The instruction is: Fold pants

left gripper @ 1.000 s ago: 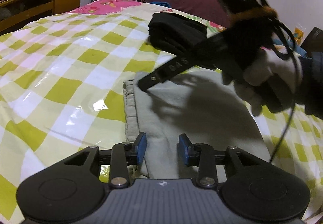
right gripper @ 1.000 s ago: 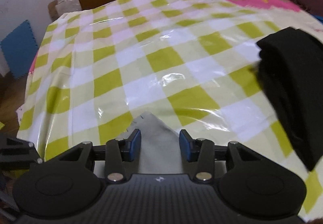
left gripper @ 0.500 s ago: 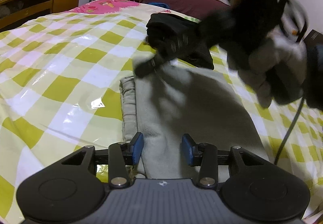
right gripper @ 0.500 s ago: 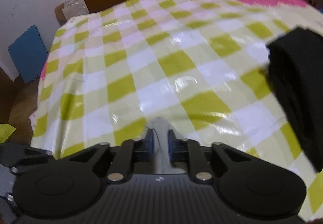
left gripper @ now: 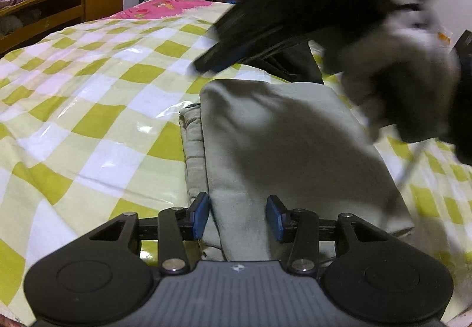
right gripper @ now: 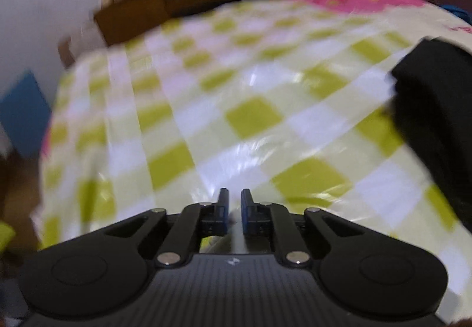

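On the checked bed (left gripper: 88,108), our open left tool (left gripper: 237,216) straddles the folded grey pants (left gripper: 280,150); our right tool (right gripper: 234,210) pinches a pale corner, which could slip and undo the fold.

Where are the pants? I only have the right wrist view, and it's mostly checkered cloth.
Observer: In the left wrist view, the grey pants lie on the checkered cloth, directly ahead of the left gripper.
Operator: Is the left gripper holding them?
Observer: No, its jaws stand open over the pants' near end.
Operator: Where's my gripper then?
Observer: The right gripper, blurred, hangs above the pants' far end.
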`<state>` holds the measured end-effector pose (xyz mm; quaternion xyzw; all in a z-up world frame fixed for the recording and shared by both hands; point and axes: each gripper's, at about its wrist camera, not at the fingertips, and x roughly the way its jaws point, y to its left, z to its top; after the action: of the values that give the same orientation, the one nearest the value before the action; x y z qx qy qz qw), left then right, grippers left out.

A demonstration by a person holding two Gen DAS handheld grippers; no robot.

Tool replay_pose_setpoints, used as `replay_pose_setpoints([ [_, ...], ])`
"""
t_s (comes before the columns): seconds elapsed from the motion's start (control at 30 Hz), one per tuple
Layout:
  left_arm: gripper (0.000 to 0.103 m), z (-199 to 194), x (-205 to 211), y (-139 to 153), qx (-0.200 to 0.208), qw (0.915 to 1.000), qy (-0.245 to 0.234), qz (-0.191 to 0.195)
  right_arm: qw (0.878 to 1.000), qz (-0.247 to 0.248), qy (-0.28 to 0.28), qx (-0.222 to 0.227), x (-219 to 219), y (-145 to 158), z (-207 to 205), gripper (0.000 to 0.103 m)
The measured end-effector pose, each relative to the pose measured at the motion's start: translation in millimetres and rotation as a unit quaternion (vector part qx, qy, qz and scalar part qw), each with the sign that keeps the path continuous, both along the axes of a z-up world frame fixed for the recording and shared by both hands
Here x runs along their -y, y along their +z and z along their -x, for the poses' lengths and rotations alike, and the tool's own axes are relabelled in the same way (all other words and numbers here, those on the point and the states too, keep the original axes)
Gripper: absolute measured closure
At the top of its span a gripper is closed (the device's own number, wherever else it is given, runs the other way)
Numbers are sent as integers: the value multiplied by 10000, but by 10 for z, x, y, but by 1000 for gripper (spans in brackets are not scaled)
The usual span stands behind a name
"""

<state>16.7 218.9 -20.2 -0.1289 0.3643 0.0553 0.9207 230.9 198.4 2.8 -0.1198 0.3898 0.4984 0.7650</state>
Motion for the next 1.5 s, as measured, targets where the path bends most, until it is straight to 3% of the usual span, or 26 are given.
replay_pose_setpoints([
  [0.03,47,-1,-12,1,4,10000,21,47,9998,-88,-186,51,164,82,-3,76],
  [0.1,47,4,-41,-3,29,9999,46,148,9978,-194,-630,-27,594,146,-41,55],
  [0.27,46,-12,-48,-18,9,10000,-47,74,9818,137,-1657,-915,1507,-286,-97,52],
  [0.37,46,-66,-24,-7,-108,9998,-109,-87,9653,-335,-1954,-1697,1760,-517,-92,52],
  [0.57,41,-129,69,17,-289,9988,-196,-339,9568,-931,-1670,-2192,1839,-569,-15,52],
  [0.7,38,-168,117,-4,-367,9975,-258,-544,9522,-1114,-1498,-2418,1641,-684,75,53],
  [0.73,36,-183,119,-22,-403,9972,-242,-586,9501,-1014,-1616,-2470,1588,-744,73,57],
  [0.77,35,-199,120,-32,-451,9968,-216,-618,9476,-971,-1739,-2498,1553,-793,57,71],
  [0.83,35,-215,129,-19,-497,9966,-180,-626,9383,-1121,-1898,-2665,1584,-793,23,79],
  [0.9,35,-229,172,11,-556,9965,-189,-600,9422,-1144,-1903,-2508,1674,-694,77,91],
  [0.97,35,-262,293,30,-605,9961,-333,-547,9495,-1013,-1910,-2275,1828,-600,157,93],
  [1.17,34,-399,1089,84,-476,9883,-1353,-524,9393,-807,-2580,-2111,2735,-444,307,94],
  [1.23,34,-447,1382,102,-395,9820,-1789,-447,9390,-480,-2909,-1771,3041,-380,394,92],
  [1.27,34,-468,1515,109,-353,9790,-1957,-458,9357,-313,-3079,-1693,3179,-365,415,88],
  [1.3,34,-485,1629,121,-310,9768,-2055,-511,9307,-161,-3250,-1674,3303,-348,429,77],
  [1.37,34,-472,1766,164,-232,9756,-2107,-578,9218,78,-3598,-1439,3492,-237,493,73],
  [1.5,34,-409,1766,197,-267,9775,-2047,-438,9291,-23,-3607,-819,3471,110,644,71],
])
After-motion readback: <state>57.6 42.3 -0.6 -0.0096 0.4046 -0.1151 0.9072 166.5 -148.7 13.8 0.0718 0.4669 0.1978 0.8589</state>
